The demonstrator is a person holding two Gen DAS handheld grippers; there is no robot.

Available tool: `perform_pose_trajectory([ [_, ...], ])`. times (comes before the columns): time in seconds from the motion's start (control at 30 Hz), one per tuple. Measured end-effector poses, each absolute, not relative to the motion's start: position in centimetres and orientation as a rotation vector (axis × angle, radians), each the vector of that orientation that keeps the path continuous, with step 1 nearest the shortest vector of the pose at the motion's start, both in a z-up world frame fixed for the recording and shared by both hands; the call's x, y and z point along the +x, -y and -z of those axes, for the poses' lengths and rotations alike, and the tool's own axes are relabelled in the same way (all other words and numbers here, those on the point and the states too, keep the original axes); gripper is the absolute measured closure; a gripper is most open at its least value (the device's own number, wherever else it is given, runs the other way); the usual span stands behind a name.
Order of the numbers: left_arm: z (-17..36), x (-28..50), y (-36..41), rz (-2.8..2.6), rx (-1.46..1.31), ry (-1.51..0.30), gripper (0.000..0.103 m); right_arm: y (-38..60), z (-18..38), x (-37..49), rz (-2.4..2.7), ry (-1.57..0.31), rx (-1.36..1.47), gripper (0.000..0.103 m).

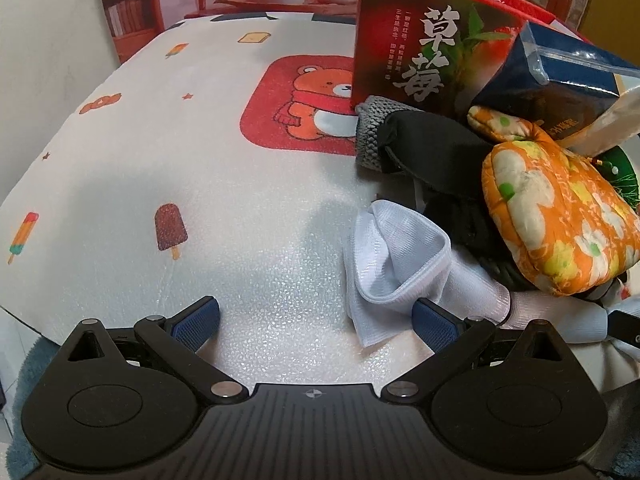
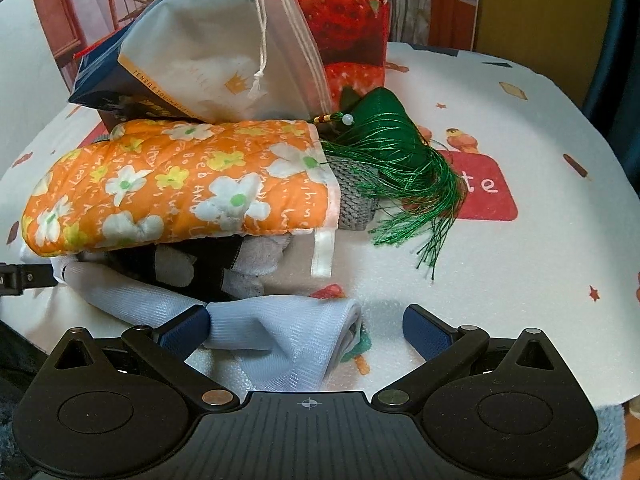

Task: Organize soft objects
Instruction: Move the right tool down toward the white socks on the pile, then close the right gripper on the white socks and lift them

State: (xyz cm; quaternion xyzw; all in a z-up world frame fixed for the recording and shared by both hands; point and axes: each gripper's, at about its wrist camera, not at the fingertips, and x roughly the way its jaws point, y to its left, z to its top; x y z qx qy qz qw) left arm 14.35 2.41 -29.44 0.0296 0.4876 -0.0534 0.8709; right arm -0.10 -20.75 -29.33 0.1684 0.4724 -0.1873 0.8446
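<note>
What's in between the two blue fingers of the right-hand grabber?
In the right wrist view, a folded corner of the white mesh cloth lies between the open right gripper's fingers, nearer its left finger; beside it is bare table cover.

red strawberry box (image 1: pixel 420 52) — upright on mat; dark blue box (image 1: pixel 560 80) — tilted against it

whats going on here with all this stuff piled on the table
A person holds two hand-held grippers, both open and gripping nothing. A pale blue mesh cloth lies between the right one's fingers; the left one is beside it. The orange flowered oven mitt lies on the heap by a red strawberry box.
</note>
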Motion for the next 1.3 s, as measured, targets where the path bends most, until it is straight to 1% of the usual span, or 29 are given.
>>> perform_pose_trajectory([
  [0.4, 29.4, 14.3, -2.4, 0.112, 0.066, -1.015, 0.000, 20.8, 28.9, -0.3, 0.392, -1.006, 0.370, 0.000],
  [0.67, 29.4, 14.2, -2.4, 0.120, 0.068, -1.015, 0.000, 19.4, 27.1, -0.9, 0.323, -1.035, 0.274, 0.001],
  [0.7, 29.4, 14.2, -2.4, 0.121, 0.068, -1.015, 0.000, 19.4, 27.1, -0.9, 0.327, -1.037, 0.276, 0.003],
  [0.73, 29.4, 14.2, -2.4, 0.123, 0.068, -1.014, 0.000, 19.6, 27.2, -0.9, 0.334, -1.041, 0.283, 0.010],
  [0.77, 29.4, 14.3, -2.4, 0.125, 0.068, -1.014, 0.000, 19.8, 27.2, -0.9, 0.340, -1.044, 0.294, 0.015],
  [0.8, 29.4, 14.3, -2.4, 0.126, 0.068, -1.014, 0.000, 20.0, 27.3, -1.0, 0.349, -1.045, 0.308, 0.025],
  [0.83, 29.4, 14.3, -2.4, 0.127, 0.069, -1.014, 0.000, 20.3, 27.4, -1.1, 0.358, -1.048, 0.328, 0.031],
  [0.87, 29.4, 14.3, -2.4, 0.127, 0.069, -1.014, 0.000, 20.6, 27.7, -1.3, 0.366, -1.054, 0.351, 0.035],
  [0.9, 29.4, 14.3, -2.4, 0.127, 0.068, -1.013, 0.000, 21.0, 27.9, -1.4, 0.374, -1.060, 0.377, 0.044],
  [0.93, 29.4, 14.3, -2.4, 0.128, 0.065, -1.013, 0.000, 21.2, 27.9, -1.7, 0.391, -1.042, 0.387, 0.054],
  [0.97, 29.4, 14.3, -2.5, 0.131, 0.059, -1.014, 0.000, 21.5, 27.8, -1.8, 0.394, -1.031, 0.402, 0.061],
  [1.03, 29.1, 14.3, -2.8, 0.154, 0.029, -1.020, 0.001, 21.9, 27.7, -2.2, 0.386, -0.998, 0.442, 0.078],
  [1.13, 28.4, 13.8, -3.7, 0.228, -0.066, -1.003, 0.004, 21.9, 27.3, -2.4, 0.380, -0.962, 0.437, 0.079],
  [1.17, 28.1, 13.6, -4.0, 0.244, -0.091, -0.995, 0.004, 21.8, 27.2, -2.4, 0.372, -0.952, 0.429, 0.078],
  [1.27, 27.2, 13.0, -4.3, 0.269, -0.126, -0.952, 0.004, 21.3, 27.0, -2.3, 0.348, -0.940, 0.406, 0.068],
  [1.3, 27.1, 12.9, -4.3, 0.276, -0.129, -0.939, 0.004, 21.1, 26.9, -2.2, 0.337, -0.931, 0.402, 0.062],
])
